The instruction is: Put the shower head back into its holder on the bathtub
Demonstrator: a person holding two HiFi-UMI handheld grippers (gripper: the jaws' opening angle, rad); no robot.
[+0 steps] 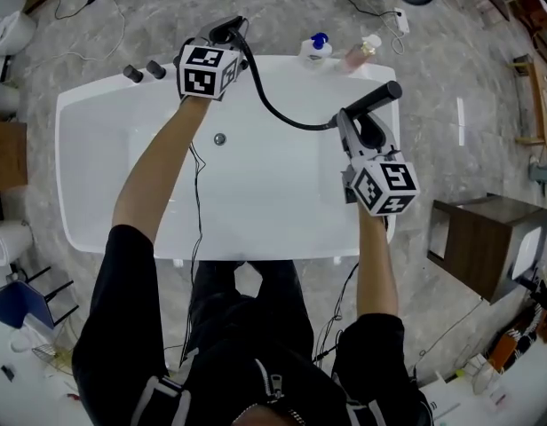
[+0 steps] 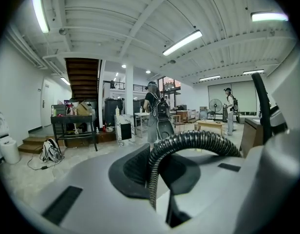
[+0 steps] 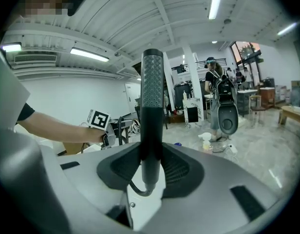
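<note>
The black shower head hangs over the right side of the white bathtub, its handle clamped between the pads of my right gripper. In the right gripper view the shower head stands upright between the jaws of the right gripper, with the hose leaving its lower end. The black ribbed hose curves across the tub to my left gripper, which is at the far rim and shut on it. In the left gripper view the hose arches up out of the shut left gripper. I cannot make out the holder.
Two black knobs sit on the far rim left of my left gripper. A blue-capped bottle and a pink spray bottle stand on the far rim. The drain lies in the tub floor. A brown cabinet stands to the right.
</note>
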